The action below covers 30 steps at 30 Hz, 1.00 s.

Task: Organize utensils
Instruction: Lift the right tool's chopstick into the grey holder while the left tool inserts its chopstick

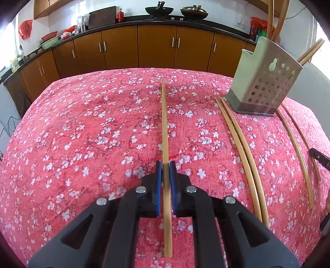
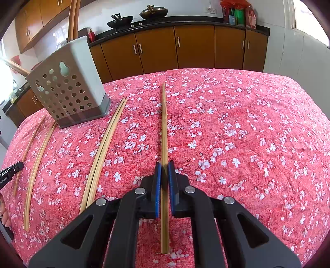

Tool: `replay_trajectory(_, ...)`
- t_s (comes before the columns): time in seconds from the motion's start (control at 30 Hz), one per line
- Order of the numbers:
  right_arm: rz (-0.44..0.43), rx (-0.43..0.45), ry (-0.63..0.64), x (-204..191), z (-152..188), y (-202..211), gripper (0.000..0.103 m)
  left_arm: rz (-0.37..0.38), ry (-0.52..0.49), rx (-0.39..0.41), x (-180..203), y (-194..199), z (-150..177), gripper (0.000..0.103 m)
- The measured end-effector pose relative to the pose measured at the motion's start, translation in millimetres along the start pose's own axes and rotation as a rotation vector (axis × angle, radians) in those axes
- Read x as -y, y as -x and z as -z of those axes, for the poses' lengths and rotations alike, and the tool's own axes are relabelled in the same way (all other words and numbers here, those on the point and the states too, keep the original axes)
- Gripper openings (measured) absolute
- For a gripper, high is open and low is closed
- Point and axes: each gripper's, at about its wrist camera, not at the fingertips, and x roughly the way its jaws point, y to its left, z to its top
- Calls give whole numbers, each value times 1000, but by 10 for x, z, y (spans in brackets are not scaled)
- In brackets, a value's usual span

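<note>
My left gripper [image 1: 165, 165] is shut on a bamboo chopstick [image 1: 164, 123] that runs straight ahead between the blue pads, over the red flowered tablecloth [image 1: 82, 134]. In the same way, my right gripper [image 2: 164, 165] is shut on another chopstick [image 2: 164, 127]. A grey perforated utensil holder [image 1: 266, 82] [image 2: 70, 86] stands at the table's far side between the two grippers, with long handles [image 1: 276, 20] and chopsticks [image 1: 311, 51] sticking out of it. A pair of chopsticks [image 1: 241, 148] lies beside the holder in the left wrist view, and a like pair [image 2: 103, 150] lies in the right wrist view.
More chopsticks [image 1: 297, 150] [image 2: 39, 158] lie past the holder. The other gripper's black tip shows at the frame edge [image 1: 319, 158] [image 2: 10, 171]. Brown kitchen cabinets [image 1: 156, 47], woks [image 1: 158, 10] and jars line the counter behind the table.
</note>
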Motion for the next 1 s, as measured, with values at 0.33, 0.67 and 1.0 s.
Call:
replay_trajectory(0.33, -2, -1, -2, 5, -3, -4, 8, -9, -30, -14, 18, 62, 53, 9)
replay_trajectory(0.67, -11, 134, 14, -76, -131, 453, 8, -10, -59, 64, 45, 506, -125, 8)
replay_trajectory(1.0, -25, 370, 47, -209, -503, 1138, 8, 50, -34, 277, 146, 1280, -611, 8)
